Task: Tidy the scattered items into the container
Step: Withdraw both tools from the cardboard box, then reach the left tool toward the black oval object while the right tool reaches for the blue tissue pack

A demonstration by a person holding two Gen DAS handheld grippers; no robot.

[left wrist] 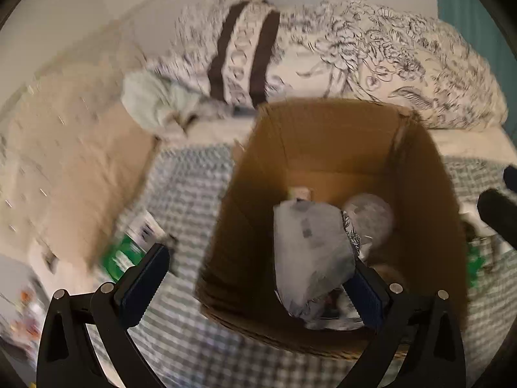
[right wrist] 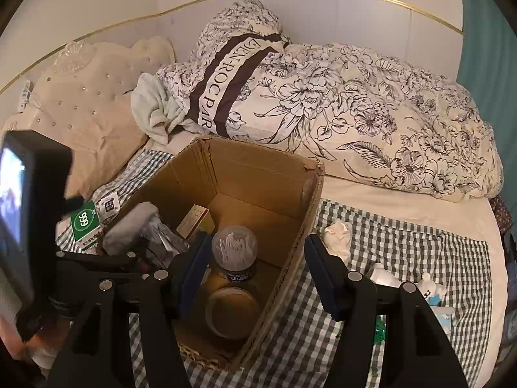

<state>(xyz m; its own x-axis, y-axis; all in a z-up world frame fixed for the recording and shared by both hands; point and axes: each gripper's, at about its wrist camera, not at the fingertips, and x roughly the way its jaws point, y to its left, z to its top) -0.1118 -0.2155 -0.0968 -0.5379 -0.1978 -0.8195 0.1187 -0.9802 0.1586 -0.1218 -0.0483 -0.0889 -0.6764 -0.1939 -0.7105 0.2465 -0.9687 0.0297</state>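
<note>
Bedding fills the background: a floral duvet (right wrist: 371,123) lies bunched at 12 o'clock on a bed covered with a green checked cloth (right wrist: 404,258). An open cardboard box (right wrist: 258,174) stands on the cloth. Inside it are a clear jar of cotton swabs (right wrist: 234,252), a roll of tape (right wrist: 232,310) and a grey plastic bag (left wrist: 310,252). The left gripper (left wrist: 258,278) is spread wide over the box's near rim, the bag lying loose between its fingers. The right gripper (right wrist: 255,271) is spread too, pinching nothing. Outside the box, a green-and-white packet (right wrist: 84,221) lies at 9 o'clock and a crumpled tissue (right wrist: 337,236) at 3 o'clock.
</note>
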